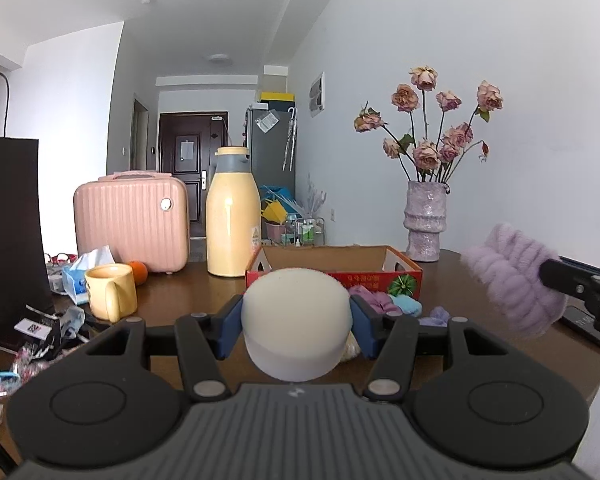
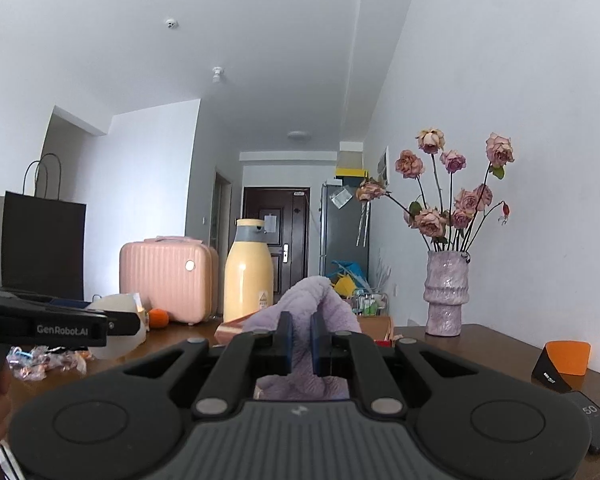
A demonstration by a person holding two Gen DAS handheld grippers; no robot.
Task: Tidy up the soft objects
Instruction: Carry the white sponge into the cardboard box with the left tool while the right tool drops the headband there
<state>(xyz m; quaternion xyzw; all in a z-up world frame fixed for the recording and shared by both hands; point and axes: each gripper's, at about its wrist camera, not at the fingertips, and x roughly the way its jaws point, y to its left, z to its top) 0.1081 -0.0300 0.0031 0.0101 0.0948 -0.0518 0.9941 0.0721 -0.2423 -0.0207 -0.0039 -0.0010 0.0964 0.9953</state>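
My left gripper (image 1: 296,320) is shut on a round cream sponge (image 1: 296,320) and holds it above the table, just in front of the red cardboard box (image 1: 404,274). My right gripper (image 2: 301,340) is shut on a fluffy lilac headband (image 2: 312,304), which also shows in the left wrist view (image 1: 512,280) at the right, held in the air. Purple and blue soft pieces (image 1: 380,302) lie on the table between the sponge and the box. The left gripper also shows at the left of the right wrist view (image 2: 60,326).
On the brown table (image 1: 172,304) stand a yellow mug (image 1: 110,290), an orange (image 1: 139,271), a tissue pack (image 1: 82,270), a pink case (image 1: 132,220), a cream bottle (image 1: 232,216) and a lilac vase of dried roses (image 1: 425,220). A black bag (image 1: 8,220) and wrappers (image 1: 4,376) are at the left. A dark device (image 2: 592,420) lies at the right.
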